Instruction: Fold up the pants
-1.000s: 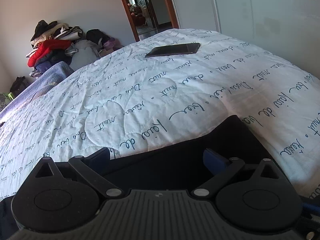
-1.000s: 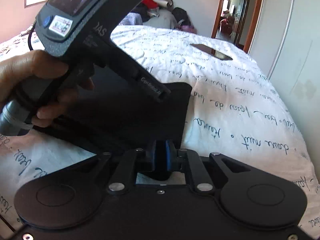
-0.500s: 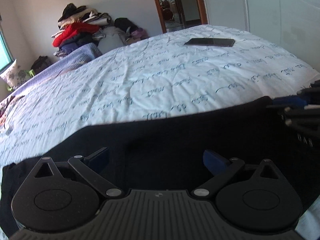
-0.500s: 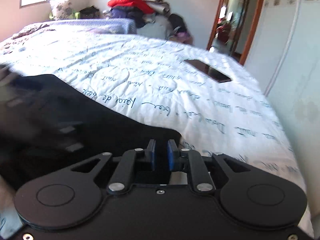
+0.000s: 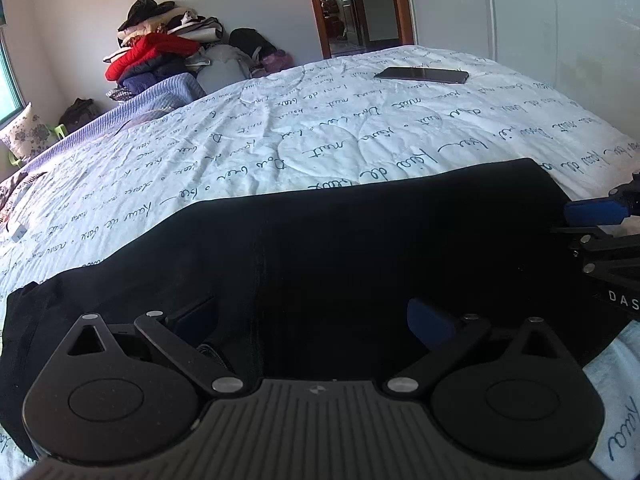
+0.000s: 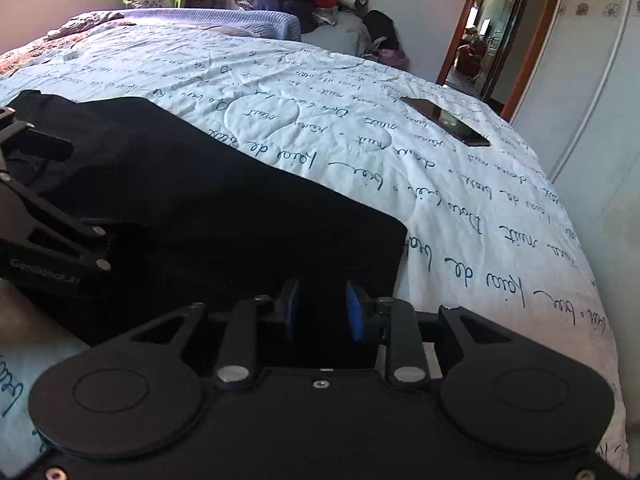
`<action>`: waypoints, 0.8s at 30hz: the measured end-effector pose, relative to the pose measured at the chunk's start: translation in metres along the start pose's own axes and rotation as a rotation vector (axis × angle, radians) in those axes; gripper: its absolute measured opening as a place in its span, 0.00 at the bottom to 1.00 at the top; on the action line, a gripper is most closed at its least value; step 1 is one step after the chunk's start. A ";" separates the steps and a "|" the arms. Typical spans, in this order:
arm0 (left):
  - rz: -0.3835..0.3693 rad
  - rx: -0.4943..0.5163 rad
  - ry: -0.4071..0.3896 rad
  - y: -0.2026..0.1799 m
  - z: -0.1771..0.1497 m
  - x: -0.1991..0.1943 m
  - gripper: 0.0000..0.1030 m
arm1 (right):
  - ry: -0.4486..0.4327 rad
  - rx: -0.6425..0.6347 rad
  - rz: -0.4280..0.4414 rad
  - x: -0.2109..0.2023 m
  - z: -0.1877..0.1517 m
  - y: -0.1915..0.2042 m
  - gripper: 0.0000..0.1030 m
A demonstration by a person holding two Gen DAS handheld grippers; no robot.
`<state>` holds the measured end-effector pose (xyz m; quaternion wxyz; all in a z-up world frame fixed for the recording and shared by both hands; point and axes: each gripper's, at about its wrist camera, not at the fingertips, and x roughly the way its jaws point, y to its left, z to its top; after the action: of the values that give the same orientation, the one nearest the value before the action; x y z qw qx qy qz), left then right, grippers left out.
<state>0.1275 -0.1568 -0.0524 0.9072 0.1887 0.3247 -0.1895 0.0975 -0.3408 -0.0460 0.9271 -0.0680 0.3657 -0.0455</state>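
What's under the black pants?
The black fabric pants lie on a white quilted bedspread with blue handwriting. Whatever is directly beneath them is covered, so it cannot be seen.

Two low views, shared pants (image 5: 360, 248)

black pants (image 5: 360, 248) are being seen lying flat on the white lettered quilt (image 5: 320, 132). the left gripper (image 5: 316, 320) is being held wide open over the pants' near edge. the right gripper (image 5: 596, 216) is being seen at the pants' right end. a dark phone (image 5: 422, 75) is lying well beyond the pants.
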 end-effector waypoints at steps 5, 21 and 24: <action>0.058 -0.085 -0.072 0.047 -0.001 -0.034 0.99 | -0.022 -0.097 0.043 -0.011 0.007 0.037 0.35; 0.110 -0.622 0.050 0.327 -0.106 -0.211 0.96 | -0.310 -0.249 0.380 -0.119 0.043 0.161 0.57; 0.015 -0.884 -0.020 0.363 -0.131 -0.223 0.98 | -0.307 -0.289 0.442 -0.111 0.051 0.190 0.59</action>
<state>0.0686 0.2650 0.0807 0.9051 -0.2169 0.3646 -0.0274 0.0578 -0.1332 0.0354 0.9397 -0.1241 0.2298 0.2206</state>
